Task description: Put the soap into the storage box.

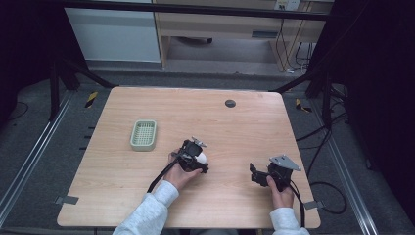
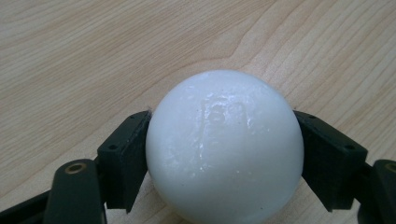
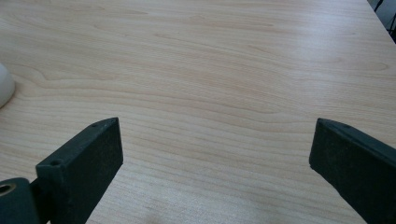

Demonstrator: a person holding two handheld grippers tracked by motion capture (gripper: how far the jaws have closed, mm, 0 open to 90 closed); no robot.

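Glossy and almost perfectly round, a white ball (image 2: 224, 149) sits closest to the lens in the left gripper view, its smooth surface faintly pitted and catching soft highlights, with a shallow rectangular impression near its top. Two matte black, blocky jaws press against its left and right flanks, so the left gripper (image 1: 195, 157) is clamped on the ball, just above or on the wood; whether the ball touches the table cannot be told. From the high view, this gripper lies near the middle of the table (image 1: 205, 122), slightly toward the person's side, held by the left hand (image 1: 179, 171) that emerges from a light grey knitted sleeve (image 1: 147, 213). The tabletop is pale wood laminate with fine, wavy grain lines and rounded corners. Well apart to the right, the right gripper (image 1: 260, 175) rests low over the wood near the table's front right part, topped by a grey three-cornered plate; in the right gripper view its flat-faced, squared black jaws stand wide apart with only bare grain between them. Farther left on the table lies a small pale green basket (image 1: 144, 135), rectangular with rounded corners and a slotted, grid-like floor. A small dark round disc (image 1: 230, 103) sits flush in the wood near the far edge.
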